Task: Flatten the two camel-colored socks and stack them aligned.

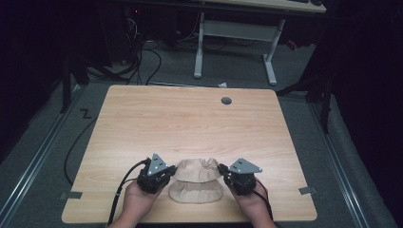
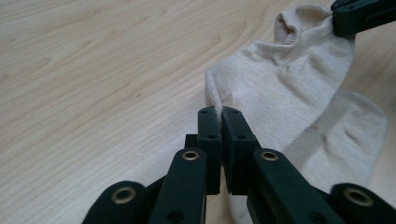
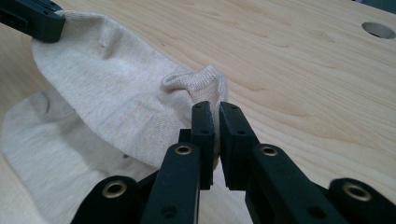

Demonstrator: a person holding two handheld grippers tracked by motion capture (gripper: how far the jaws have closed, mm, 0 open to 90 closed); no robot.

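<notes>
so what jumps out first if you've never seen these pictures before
A beige sock lies near the front edge of the wooden table, held at both ends. The left gripper pinches its left edge and the right gripper its right edge, lifting the upper layer off the lower one. Beyond that, a small round hole sits near the table's far edge.

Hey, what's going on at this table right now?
A person is working on beige socks with a handheld gripper in each hand, near the front edge of a wooden table. The left gripper is shut on one end of the upper sock, and the right gripper is shut on its other end, so it is held stretched between them. A second sock lies flat underneath, closer to the person. It looks like they may be laying one over the other.
</notes>
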